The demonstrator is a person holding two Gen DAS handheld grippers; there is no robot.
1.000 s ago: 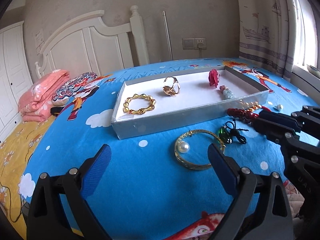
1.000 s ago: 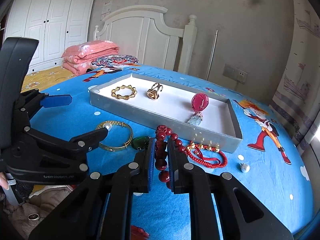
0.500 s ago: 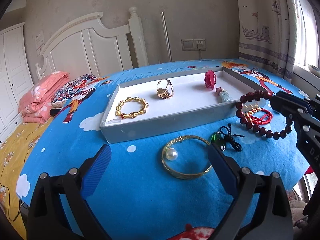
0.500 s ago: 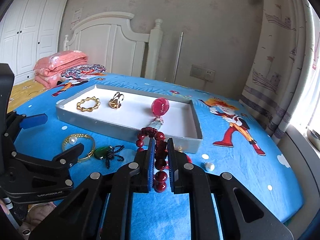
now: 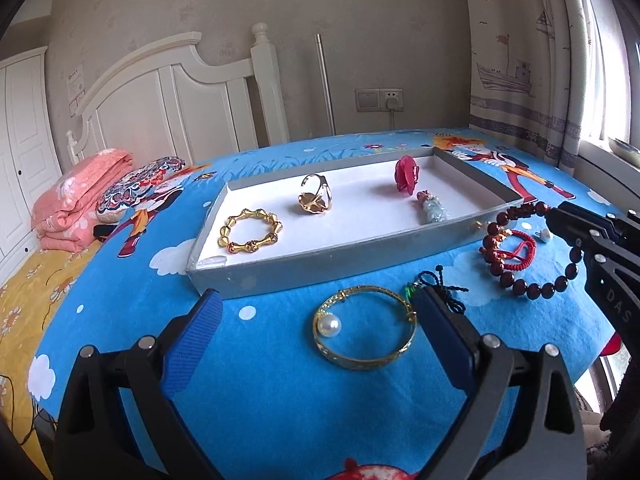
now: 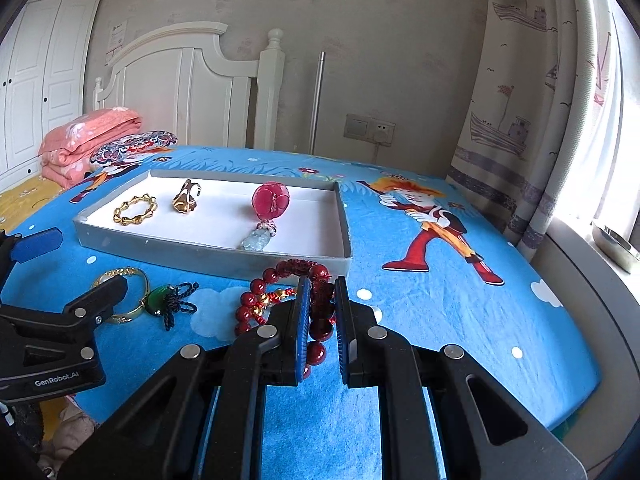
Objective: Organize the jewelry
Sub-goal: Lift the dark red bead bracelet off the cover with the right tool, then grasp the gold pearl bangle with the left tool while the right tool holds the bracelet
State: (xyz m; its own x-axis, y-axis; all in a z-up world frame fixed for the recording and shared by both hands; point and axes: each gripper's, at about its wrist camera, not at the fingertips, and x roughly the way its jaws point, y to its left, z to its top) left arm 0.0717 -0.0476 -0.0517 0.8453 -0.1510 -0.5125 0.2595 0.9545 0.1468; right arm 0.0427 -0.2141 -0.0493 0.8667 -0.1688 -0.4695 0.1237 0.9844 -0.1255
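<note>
The right gripper is squeezed tight on a dark red bead bracelet, and the round string of beads hangs in the air just in front of the near wall of the shallow grey cardboard tray. The left gripper has its blue pads spread wide with nothing in them. It hovers over a thin gold bangle with one white pearl that lies on the blue cartoon bed sheet. Just beside the bangle is a green stone pendant on a black knotted cord. Under the hanging beads lies a red string bracelet with little gold beads, and a small white pearl piece sits close by on the sheet. Inside the tray there are already three things, well apart from each other: a gold bamboo-shaped bracelet, a big gold ring, and a pink flower charm with a pale blue stone. So I think the job is about halfway done. The red beads are on their way, and four more things on the sheet are not yet put away.
</note>
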